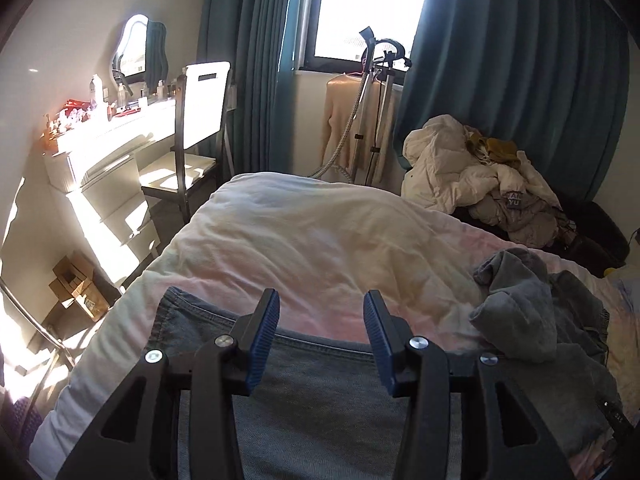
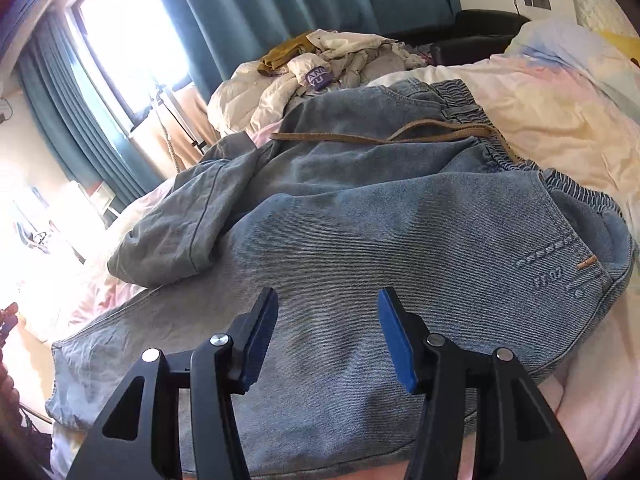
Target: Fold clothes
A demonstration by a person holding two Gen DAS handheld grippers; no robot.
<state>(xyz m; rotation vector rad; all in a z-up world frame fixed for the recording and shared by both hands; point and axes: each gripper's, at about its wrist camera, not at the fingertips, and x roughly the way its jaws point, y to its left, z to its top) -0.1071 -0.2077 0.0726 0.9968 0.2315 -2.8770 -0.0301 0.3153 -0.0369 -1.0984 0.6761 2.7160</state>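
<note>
Your jeans (image 2: pixel 360 220) lie spread across the bed (image 2: pixel 560 128), waistband (image 2: pixel 520 152) toward the far right in the right wrist view, with a brown drawstring (image 2: pixel 360 136) trailing loose over the top. One leg (image 2: pixel 192 208) is bunched and flopped over on the left; the other runs flat toward the bed's near-left edge.

Your left gripper (image 1: pixel 321 334) hangs over the leg end of the jeans (image 1: pixel 304 392), jaws partly apart with nothing between them. Your right gripper (image 2: pixel 327 332) hovers over the thigh area, jaws likewise about half apart and empty.

This looks like soft but weighty denim. It should drape and sag when lifted, yet hold a crease better than thin cloth, and it is not slippery, so the blue pads (image 2: pixel 394 340) ought to bite well. Expect one layer to drag the layer beneath it if you pinch too deep.

Take hold at the sturdy places: the elastic waistband on one side, a hem or side seam on the other. Those thick edges give the jaws something firm and keep the fabric from slipping out. I'd judge the crumpled leg needs pulling straight first, by its hem, before any fold goes in. Keep clear of the drawstring; it could snag or get dragged along.

The heap of clothes (image 1: pixel 480 184) beyond the bed stays out of your way.
</note>
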